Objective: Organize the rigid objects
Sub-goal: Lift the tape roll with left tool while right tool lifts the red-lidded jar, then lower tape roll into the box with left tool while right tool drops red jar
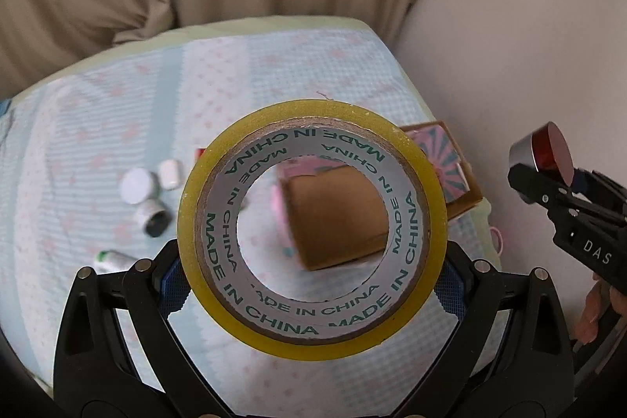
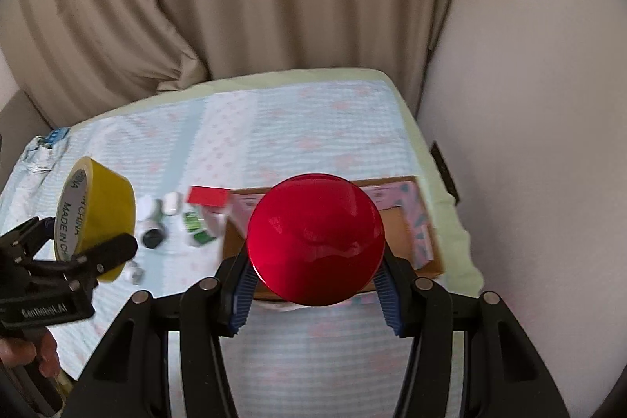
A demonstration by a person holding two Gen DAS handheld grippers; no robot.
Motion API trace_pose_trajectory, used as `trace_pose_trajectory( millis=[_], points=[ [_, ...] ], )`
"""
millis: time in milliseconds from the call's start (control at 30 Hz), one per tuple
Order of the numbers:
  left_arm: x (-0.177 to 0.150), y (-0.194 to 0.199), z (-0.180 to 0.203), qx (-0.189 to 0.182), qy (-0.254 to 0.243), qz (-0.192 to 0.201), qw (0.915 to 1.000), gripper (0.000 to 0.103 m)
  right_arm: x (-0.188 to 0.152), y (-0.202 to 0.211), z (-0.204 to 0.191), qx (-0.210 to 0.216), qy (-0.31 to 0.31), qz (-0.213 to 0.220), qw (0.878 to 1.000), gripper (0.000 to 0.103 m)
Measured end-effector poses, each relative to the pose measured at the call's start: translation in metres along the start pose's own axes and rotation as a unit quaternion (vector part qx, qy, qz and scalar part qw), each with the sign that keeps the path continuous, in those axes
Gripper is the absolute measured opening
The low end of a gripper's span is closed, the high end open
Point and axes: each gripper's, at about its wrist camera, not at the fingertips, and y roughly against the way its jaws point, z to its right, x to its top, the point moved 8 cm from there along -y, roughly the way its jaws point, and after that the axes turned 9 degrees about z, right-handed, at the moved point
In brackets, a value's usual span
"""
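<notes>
Above the quilted bed (image 2: 313,128), near the cardboard box (image 2: 395,222), a stiff, light tape roll (image 1: 311,230) is clamped across its rim by the left gripper (image 1: 311,294), while a slick red tin (image 2: 315,237) is pinched edgewise in the right gripper (image 2: 315,290).

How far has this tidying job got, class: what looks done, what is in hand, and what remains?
Done: no loose item visibly sits in the cardboard box yet. In hand: the left gripper clamps the yellow tape roll; the right gripper clamps a red round tin, both raised above the bed. Left: small bottles and a red card lie on the sheet.
</notes>
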Motion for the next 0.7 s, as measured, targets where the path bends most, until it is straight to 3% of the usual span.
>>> trace_pose_trajectory(
  millis=[167, 400, 600, 700],
  points=[
    [-0.006, -0.05, 0.041, -0.008, -0.022, -0.036, 0.9991, 0.097, -0.007, -0.036, 0.043, -0.009, 0.003, -0.03, 1.0, 0.05],
    [-0.025, -0.126, 0.057, -0.012, -0.041, -0.091, 0.9949, 0.097, -0.021, -0.1, 0.085, -0.004, -0.015, -0.09, 0.996, 0.05],
    [-0.039, -0.201, 0.063, -0.006, -0.062, -0.148, 0.9871, 0.097, -0.042, -0.157, 0.094, 0.02, -0.002, -0.151, 0.988, 0.05],
    [-0.043, -0.234, 0.064, 0.0, -0.081, -0.169, 0.9824, 0.097, -0.059, -0.192, 0.089, 0.053, 0.022, -0.192, 0.98, 0.05]
  ],
)
